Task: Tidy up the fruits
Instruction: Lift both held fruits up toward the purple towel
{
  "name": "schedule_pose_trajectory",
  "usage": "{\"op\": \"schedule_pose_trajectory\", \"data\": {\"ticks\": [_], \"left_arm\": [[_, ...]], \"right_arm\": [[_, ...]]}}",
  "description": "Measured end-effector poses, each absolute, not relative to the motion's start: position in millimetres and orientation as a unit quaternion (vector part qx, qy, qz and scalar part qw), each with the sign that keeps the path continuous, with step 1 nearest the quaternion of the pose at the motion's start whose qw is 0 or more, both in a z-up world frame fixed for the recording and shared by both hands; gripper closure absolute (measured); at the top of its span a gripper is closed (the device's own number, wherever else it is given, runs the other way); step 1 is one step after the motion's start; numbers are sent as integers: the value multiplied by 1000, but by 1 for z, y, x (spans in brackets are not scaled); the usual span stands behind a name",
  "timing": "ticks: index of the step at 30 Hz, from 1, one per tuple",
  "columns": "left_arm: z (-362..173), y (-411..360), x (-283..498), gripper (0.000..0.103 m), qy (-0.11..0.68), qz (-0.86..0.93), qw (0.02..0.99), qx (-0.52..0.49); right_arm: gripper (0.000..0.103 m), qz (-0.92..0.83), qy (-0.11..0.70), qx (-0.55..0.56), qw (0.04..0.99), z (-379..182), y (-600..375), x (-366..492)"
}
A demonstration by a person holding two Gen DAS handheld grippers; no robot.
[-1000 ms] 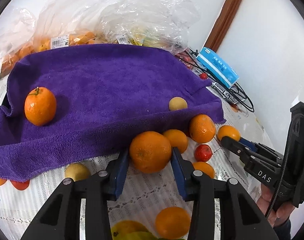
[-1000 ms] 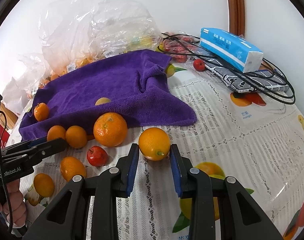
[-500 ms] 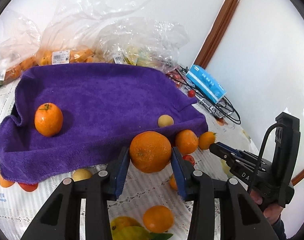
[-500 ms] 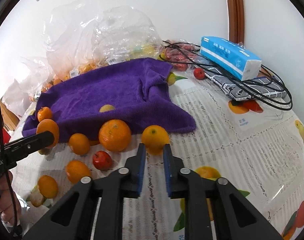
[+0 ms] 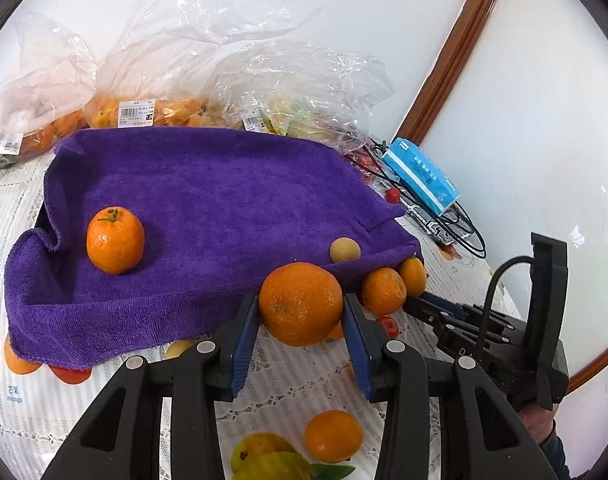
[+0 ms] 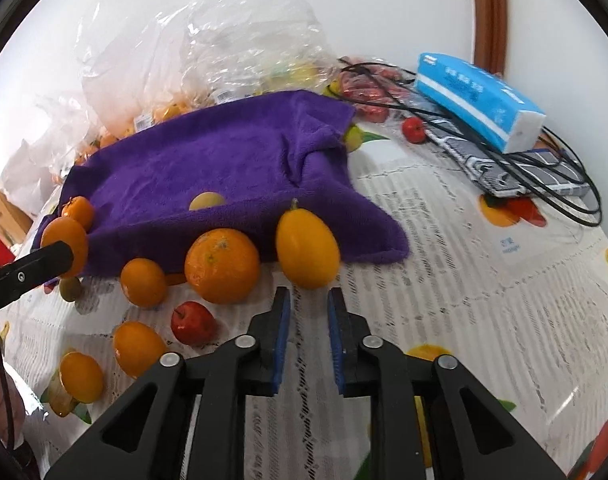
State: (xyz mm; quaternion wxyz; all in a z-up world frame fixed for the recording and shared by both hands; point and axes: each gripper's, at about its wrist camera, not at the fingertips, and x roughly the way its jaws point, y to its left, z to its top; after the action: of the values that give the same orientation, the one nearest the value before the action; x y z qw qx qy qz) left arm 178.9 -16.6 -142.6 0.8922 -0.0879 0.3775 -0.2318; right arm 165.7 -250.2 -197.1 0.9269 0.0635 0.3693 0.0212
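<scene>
Now the right gripper [image 6: 308, 314] has snapped closed on nothing, its yellow fruit [image 6: 307, 253] slipped ahead beside the purple towel [image 6: 223, 168], while the left gripper [image 5: 301, 336] still clamps an orange [image 5: 300, 303], so regrasping seems needed.

The left hand-held gripper [image 5: 301, 332] tilts downward, its blue-padded fingers [image 5: 243, 340] clamped on either flank of an orange [image 5: 300, 303]. The right hand-held gripper [image 6: 308, 334] also tilts downward; its jaws are drawn in to a narrow gap and hold nothing. In the left wrist view the right one shows at 4 o'clock, with part of the person's hand [image 5: 538, 420] under its black frame.
</scene>
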Motion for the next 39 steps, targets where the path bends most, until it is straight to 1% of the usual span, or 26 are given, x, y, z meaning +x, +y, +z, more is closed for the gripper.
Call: {"op": "schedule_pose_trajectory", "data": {"ticks": [2,7,11,20,29,39], "left_arm": [[-143,-16,179,63,378,-230,892,-88],[-144,-15,180,63,379,-228,892,-91],[-142,-13,179,63,374,-225,895,-90],[-139,-12,178,63,368,-217,900,-84],[-128,-2,174,63,357,-203,908,-82],[-105,22,189,63,347,-151,923,-72]], "right_arm": [[71,21,366,58,929,-195,-248,170],[69,18,353,47,934,-190,-244,181],[68,21,352,31,935,-192,-238,188],[70,27,339,37,940,-187,-241,177],[70,46,308,28,950,-159,-231,161],[70,64,265,16,962,-117,-215,171]]}}
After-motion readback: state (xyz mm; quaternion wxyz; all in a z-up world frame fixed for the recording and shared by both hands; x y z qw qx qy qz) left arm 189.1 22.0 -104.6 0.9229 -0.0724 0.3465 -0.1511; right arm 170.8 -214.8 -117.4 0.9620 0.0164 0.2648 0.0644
